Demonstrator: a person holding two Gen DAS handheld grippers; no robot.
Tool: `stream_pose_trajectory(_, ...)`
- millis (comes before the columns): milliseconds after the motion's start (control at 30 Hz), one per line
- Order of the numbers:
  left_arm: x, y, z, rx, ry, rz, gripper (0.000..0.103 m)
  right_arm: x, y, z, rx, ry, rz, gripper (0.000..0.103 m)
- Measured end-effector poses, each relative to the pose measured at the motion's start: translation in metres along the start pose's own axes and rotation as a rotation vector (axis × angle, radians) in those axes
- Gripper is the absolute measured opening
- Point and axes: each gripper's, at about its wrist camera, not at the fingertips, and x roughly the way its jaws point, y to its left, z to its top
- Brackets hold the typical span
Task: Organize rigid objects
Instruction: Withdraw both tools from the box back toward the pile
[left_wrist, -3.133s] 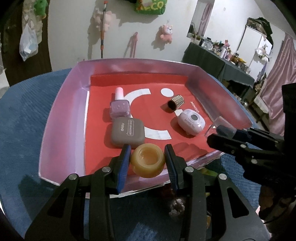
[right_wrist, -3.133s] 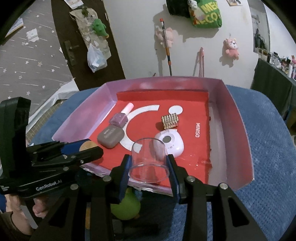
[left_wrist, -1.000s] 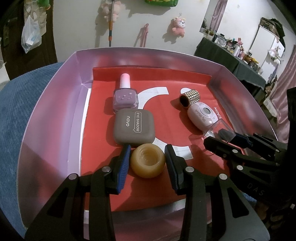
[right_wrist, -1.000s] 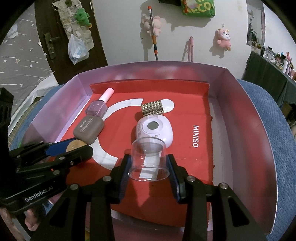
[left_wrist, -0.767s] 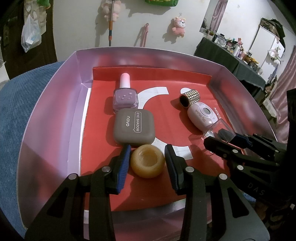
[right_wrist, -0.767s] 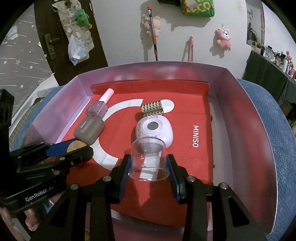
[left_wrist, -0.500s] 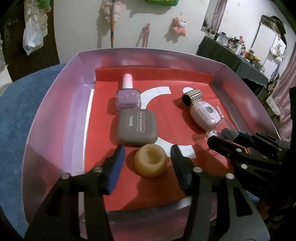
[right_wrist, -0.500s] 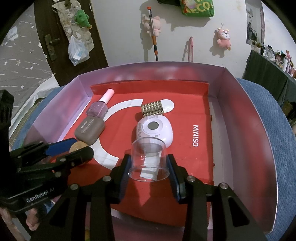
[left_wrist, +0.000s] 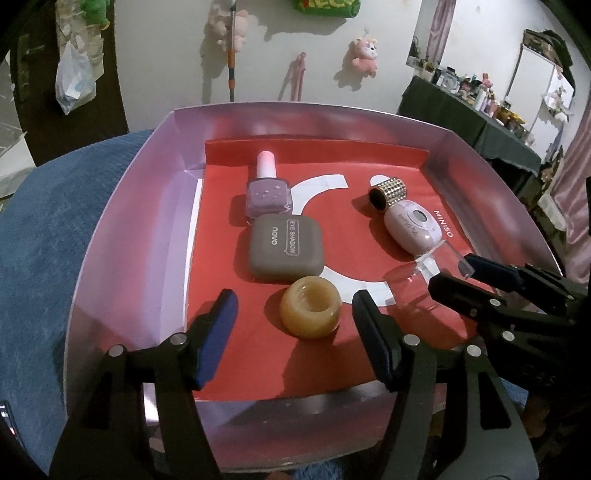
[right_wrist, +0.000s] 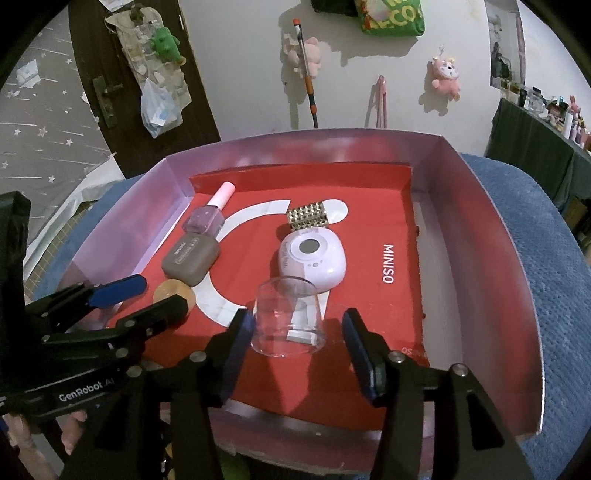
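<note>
Opening now, the left gripper no longer clamps the amber ring: a second ago its pads pressed it, now both stand apart from the ring, which rests on the red liner at lower centre, just below the eye shadow case. The right gripper is opening too; the clear cup stands free between its pads, inside the pink box.
</note>
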Motion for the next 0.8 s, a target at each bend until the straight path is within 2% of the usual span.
stream_pose_trajectory(433, -0.018, -0.008, -0.005, 0.026, -0.039, 0.014, 0.076, -0.028, 0.001, -0.007, 0.008, -0.051, 0.04, 0.063)
stream_pose_trajectory(600, -0.027, -0.009, -0.009, 0.026, -0.053, -0.001, 0.081, -0.042, 0.002, -0.012, 0.013, -0.082, 0.055, 0.071)
stream_pose_trajectory(800, -0.039, -0.012, -0.014, 0.029, -0.083, 0.002, 0.097, -0.061, 0.004, -0.016, 0.008, -0.128, 0.072, 0.084)
